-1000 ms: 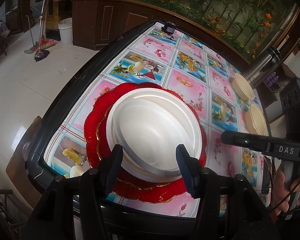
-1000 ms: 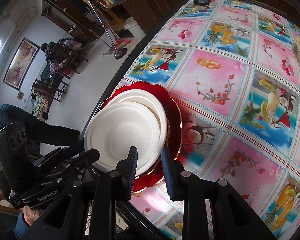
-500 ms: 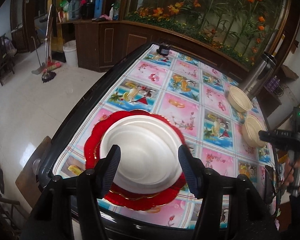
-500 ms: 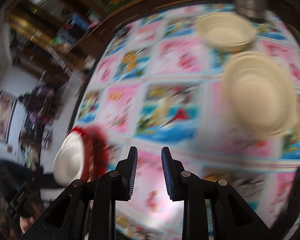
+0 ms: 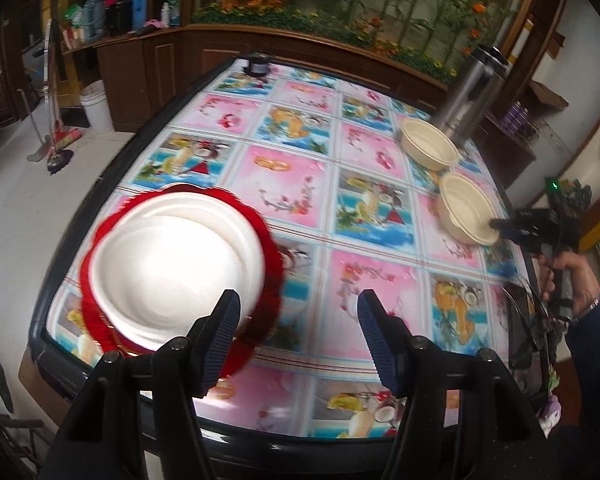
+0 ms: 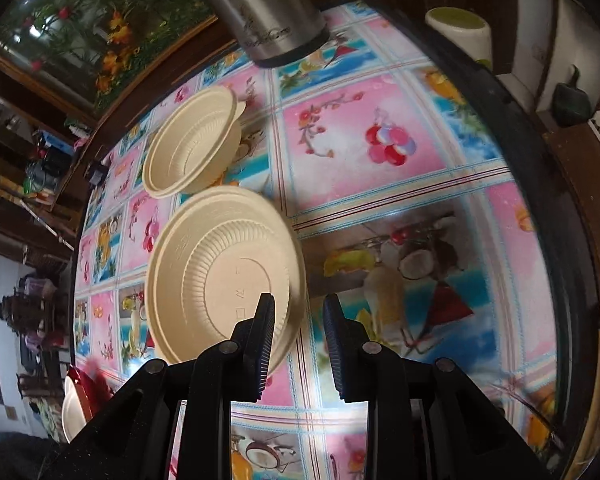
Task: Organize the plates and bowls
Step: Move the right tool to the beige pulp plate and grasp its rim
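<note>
White plates (image 5: pixel 172 264) are stacked on a red plate (image 5: pixel 272 292) at the table's near left corner. My left gripper (image 5: pixel 296 336) is open and empty, above the table to the right of that stack. Two cream bowls stand at the right side: a near bowl (image 6: pixel 224 272) and a far bowl (image 6: pixel 192 144). They also show in the left wrist view as the near bowl (image 5: pixel 466 208) and far bowl (image 5: pixel 428 148). My right gripper (image 6: pixel 298 344) is open with its left finger over the near bowl's rim. It also shows in the left wrist view (image 5: pixel 500 224).
A steel thermos (image 6: pixel 268 12) stands behind the far bowl. The table (image 6: pixel 380 128) has a colourful fruit-print cloth and a dark rim. A white cup (image 6: pixel 460 36) stands on a sideboard beyond the right edge. A small dark object (image 5: pixel 259 63) is at the far end.
My right gripper has swung from the plate stack across to the near cream bowl. My left gripper has pulled back and shifted right, off the plates. Both stayed open.
</note>
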Demonstrator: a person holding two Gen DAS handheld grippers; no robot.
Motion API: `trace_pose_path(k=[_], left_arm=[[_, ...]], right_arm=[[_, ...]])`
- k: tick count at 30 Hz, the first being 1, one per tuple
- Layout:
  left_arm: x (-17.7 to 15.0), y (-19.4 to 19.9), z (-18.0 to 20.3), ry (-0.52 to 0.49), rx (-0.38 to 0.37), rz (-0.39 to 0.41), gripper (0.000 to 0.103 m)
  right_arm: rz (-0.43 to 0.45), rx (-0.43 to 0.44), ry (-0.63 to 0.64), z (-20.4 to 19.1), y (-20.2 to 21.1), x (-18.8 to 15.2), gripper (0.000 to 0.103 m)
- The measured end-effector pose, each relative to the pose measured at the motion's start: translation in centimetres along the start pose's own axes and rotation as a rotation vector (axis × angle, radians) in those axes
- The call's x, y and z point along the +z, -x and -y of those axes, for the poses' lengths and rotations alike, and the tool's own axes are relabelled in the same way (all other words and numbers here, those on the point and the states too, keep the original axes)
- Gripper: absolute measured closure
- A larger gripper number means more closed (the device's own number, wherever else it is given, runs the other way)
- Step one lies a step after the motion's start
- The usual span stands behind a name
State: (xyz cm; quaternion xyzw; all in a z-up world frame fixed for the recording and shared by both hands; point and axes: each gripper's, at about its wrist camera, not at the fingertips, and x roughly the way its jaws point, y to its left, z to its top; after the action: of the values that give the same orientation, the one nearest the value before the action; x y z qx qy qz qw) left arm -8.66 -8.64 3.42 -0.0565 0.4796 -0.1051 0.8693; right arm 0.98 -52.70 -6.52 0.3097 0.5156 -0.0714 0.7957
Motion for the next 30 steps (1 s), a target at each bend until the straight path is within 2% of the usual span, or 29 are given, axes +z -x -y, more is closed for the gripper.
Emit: trace_pose_path(k=[2, 3, 9, 13, 17, 20, 22, 23, 24, 27, 30], left_arm=[[-0.3, -0.6, 1.3, -0.028, -0.025, -0.029, 0.043], [-0.4, -0.9, 1.8, -0.041, -0.032, -0.038, 0.043], [-1.0, -2.7, 4.1, -0.099, -0.078, -0.103, 0.042], [-1.2, -4.4, 4.5, -0.084, -0.134, -0.155, 0.042], [-1.4, -5.9, 4.4, -0.064, -0.145, -0.192, 0.042], [-1.4, -6.7, 4.3, -0.059, -0.143, -0.200, 0.042], [-1.5, -7.4, 4.1, -0.050, -0.140, -0.217, 0.042], [-1.6, -7.8, 4.1, -0.045, -0.142, -0.227, 0.042], [-1.9, -8.2, 4.2, -0.041, -0.157, -0.243, 0.042], [-2.7, -8.7, 5.1, -0.059, -0.189, -0.273, 0.042], [-2.8, -8.7, 6.0, -0.081, -0.222, -0.275, 0.042]], right_arm=[[-0.028, 0.024, 0.016, -0.5, -0.8, -0.7, 0.079], [-0.036, 0.015, 0.041, -1.0, -0.9, -1.1, 0.088], [-0.131, 0.089, 0.174, -4.8, -1.3, -5.0, 0.091], [-0.233, 0.156, 0.272, -8.2, -1.5, -9.5, 0.091], [-0.298, 0.196, 0.424, -11.5, -1.2, -14.0, 0.090], [-0.235, 0.128, 0.643, -14.3, -0.2, -16.4, 0.090], [-0.090, 0.000, 0.729, -15.2, 1.0, -16.6, 0.090], [-0.036, -0.035, 0.731, -15.1, 1.6, -16.2, 0.090], [0.001, -0.034, 0.707, -14.9, 2.3, -15.8, 0.089], [-0.037, 0.055, 0.586, -13.4, 3.1, -14.8, 0.086], [-0.098, 0.087, 0.497, -11.7, 3.2, -14.2, 0.086]])
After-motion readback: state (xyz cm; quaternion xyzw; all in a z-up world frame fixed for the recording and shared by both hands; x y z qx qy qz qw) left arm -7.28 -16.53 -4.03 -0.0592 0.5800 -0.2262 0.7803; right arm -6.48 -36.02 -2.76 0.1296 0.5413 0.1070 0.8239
